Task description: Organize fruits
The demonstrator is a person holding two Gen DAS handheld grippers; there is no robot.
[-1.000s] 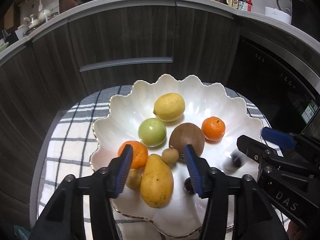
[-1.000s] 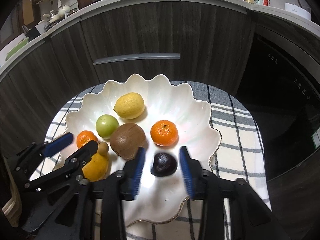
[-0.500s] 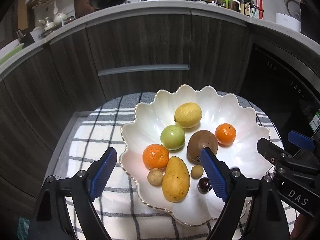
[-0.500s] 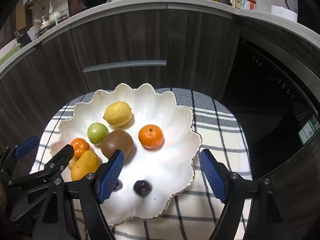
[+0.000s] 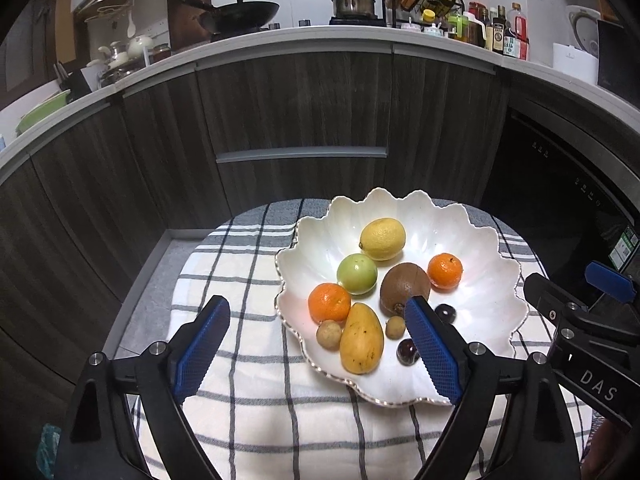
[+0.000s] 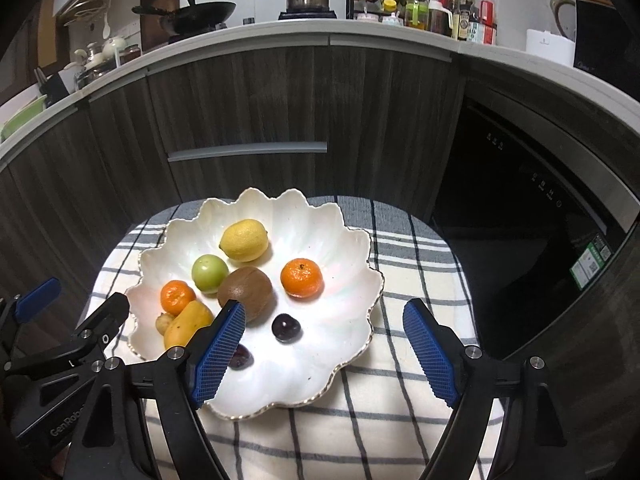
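- Resting on a white cloth with grey checks [image 5: 248,412] is a white, shell-shaped scalloped dish with a thin gold rim [image 5: 476,240], and all the fruit lies inside it.
- Toward the far side of the dish sits a yellow lemon [image 5: 383,238], with a round green fruit [image 5: 357,273] just in front of it on the left.
- A brown kiwi [image 5: 404,288] lies near the middle; a small orange mandarin [image 5: 445,271] sits to its right, apart from the rest.
- A second orange mandarin [image 5: 329,302] lies at the left side of the dish, touching or just beside a yellow-orange mango [image 5: 361,338] that points toward the near rim.
- Two small tan round fruits [image 5: 329,334] flank the mango, one on each side.
- Two dark purple round fruits lie on the bare white surface nearer the front: one [image 6: 286,327] in the open, the other [image 6: 241,357] partly hidden behind a blue pad in the right wrist view.
- The left gripper [image 5: 316,354] hangs above the near left edge of the dish with its blue-padded fingers [image 5: 202,354] spread wide; they have just been opening and nothing is between them.
- The right gripper [image 6: 326,356] hangs over the near right part of the dish, its fingers [image 6: 430,354] likewise wide apart after just opening, gripping nothing.
- Behind the cloth stand dark wood-grain cabinets [image 5: 300,120] under a pale counter [image 5: 280,38] carrying a black wok [image 5: 240,12], a steel pot [image 5: 354,6] and bottles [image 5: 500,34].
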